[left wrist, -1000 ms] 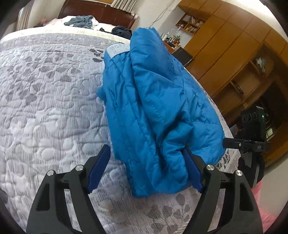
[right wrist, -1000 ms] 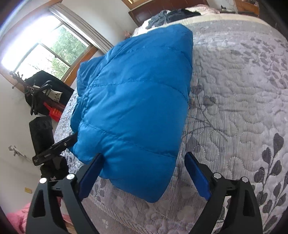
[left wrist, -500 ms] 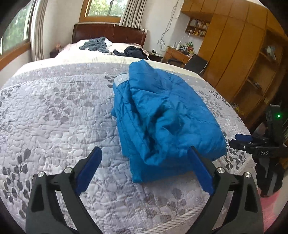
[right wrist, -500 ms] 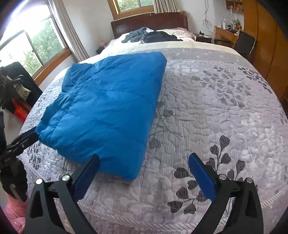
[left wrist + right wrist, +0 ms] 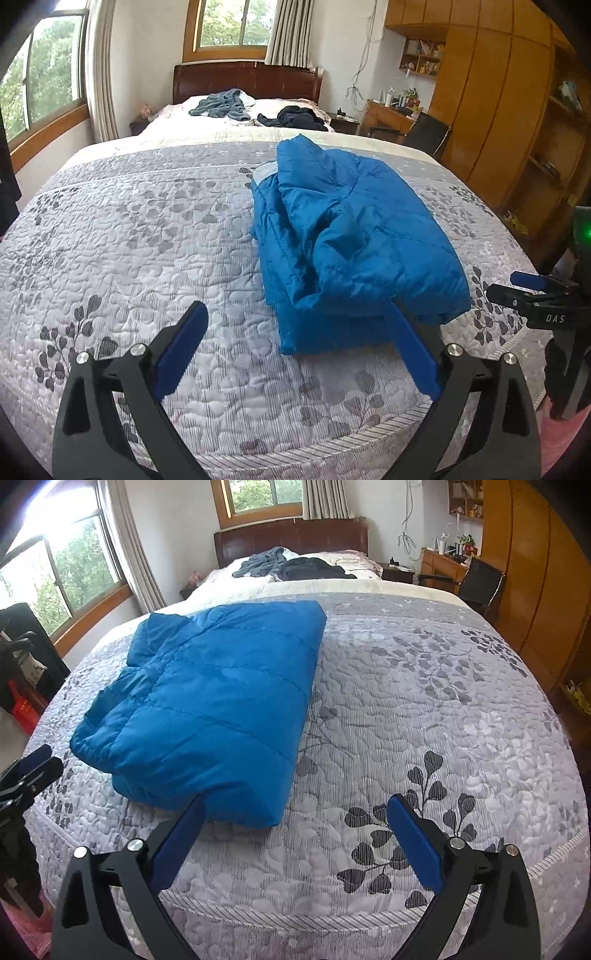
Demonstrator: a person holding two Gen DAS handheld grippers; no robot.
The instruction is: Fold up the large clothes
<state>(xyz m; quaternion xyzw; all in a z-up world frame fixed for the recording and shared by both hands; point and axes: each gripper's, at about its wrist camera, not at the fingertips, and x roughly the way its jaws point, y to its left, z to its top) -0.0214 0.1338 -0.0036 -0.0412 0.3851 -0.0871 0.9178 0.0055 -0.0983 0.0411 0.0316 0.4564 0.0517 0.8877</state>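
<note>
Jacket [image 5: 210, 705]: we see it folded on the quilt [image 5: 424, 709], long axis toward the headboard [image 5: 291, 539] (collar end far).
Left gripper [image 5: 295, 347]: spread wide, empty.
Right gripper [image 5: 295, 834]: spread wide, empty.

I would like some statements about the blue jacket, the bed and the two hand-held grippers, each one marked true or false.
1. The blue jacket lies folded on the grey quilt. True.
2. The left hand-held gripper is clamped on the jacket. False: it is open, holding nothing.
3. The right hand-held gripper is open. True.
4. The jacket hangs on the black chair. False: it is on the bed.
5. Dark clothes lie near the headboard. True.
</note>
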